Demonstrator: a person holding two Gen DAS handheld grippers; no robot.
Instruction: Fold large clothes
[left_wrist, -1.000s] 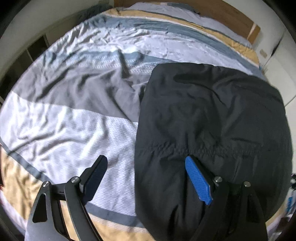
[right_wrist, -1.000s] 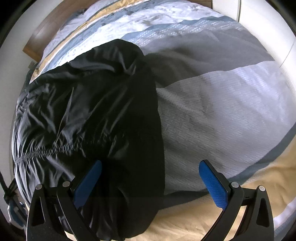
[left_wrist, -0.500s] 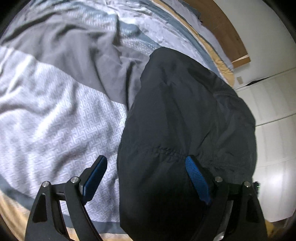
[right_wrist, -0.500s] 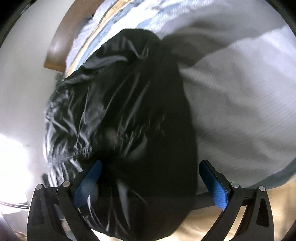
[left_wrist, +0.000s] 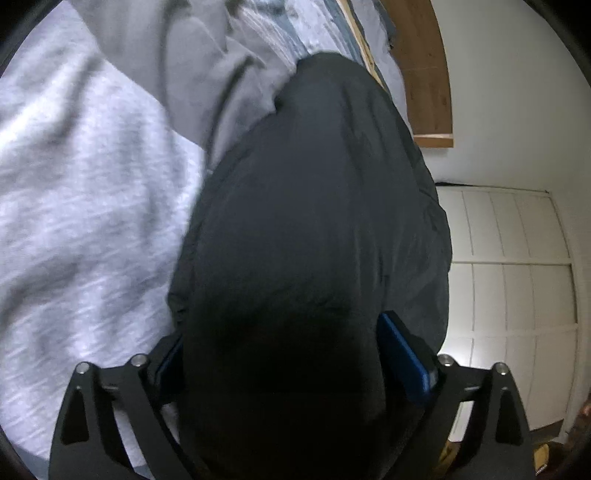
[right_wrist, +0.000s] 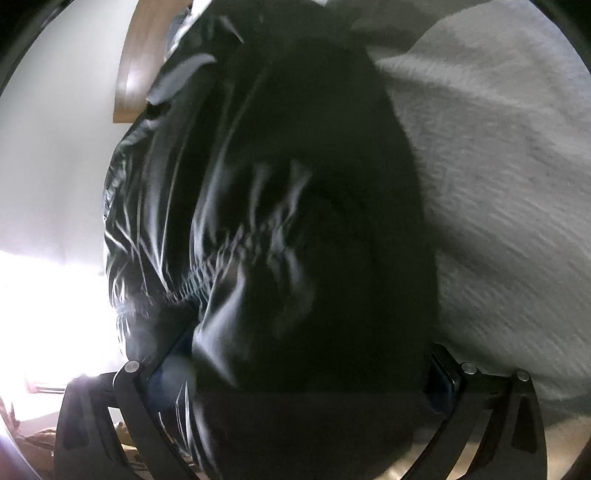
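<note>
Jacket (left_wrist: 314, 221) cloth now bulges between the fingers of the left hand-held gripper (left_wrist: 291, 354) and the right hand-held gripper (right_wrist: 306, 373), where a second ago both stood apart over it. Whether either has clamped I cannot tell; the dark garment fills mid-frame, the bed (left_wrist: 74, 221) beside it, so a lift for the next fold looks underway.

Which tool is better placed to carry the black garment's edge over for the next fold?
Neither clearly: left tool and right tool both have the black garment bunched between wide-apart fingers; grip unclear.
</note>
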